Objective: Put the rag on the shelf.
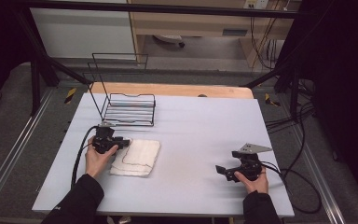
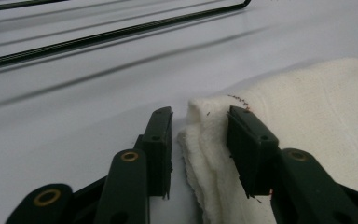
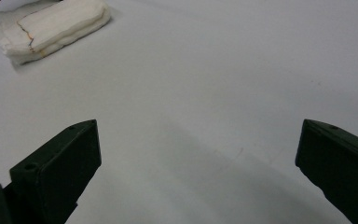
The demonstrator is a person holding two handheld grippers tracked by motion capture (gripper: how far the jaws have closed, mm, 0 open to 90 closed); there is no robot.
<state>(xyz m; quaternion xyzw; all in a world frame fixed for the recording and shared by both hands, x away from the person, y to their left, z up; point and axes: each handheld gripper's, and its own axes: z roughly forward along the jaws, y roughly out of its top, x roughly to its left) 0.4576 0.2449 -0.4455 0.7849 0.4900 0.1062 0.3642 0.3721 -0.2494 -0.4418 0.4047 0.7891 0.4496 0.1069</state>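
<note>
A folded white cloth [image 1: 140, 156] with a thin dark stitched line lies on the pale table [image 1: 200, 126], left of centre. My left gripper [image 1: 125, 142] is at the cloth's near-left corner. In the left gripper view its jaws straddle that corner [image 2: 205, 130]: the right fingertip [image 2: 249, 140] rests against the cloth, while the left fingertip [image 2: 161, 144] stands a small gap away. My left gripper [image 2: 200, 144] is open. My right gripper [image 1: 221, 170] sits at the front right, wide open over bare table [image 3: 198, 154], with the cloth [image 3: 51, 28] far off.
A black wire rack [image 1: 130, 109] stands at the back left of the table, just behind my left gripper; its base wires [image 2: 98, 37] run across the left gripper view. Cables trail off both table sides. A wooden strip edges the far side.
</note>
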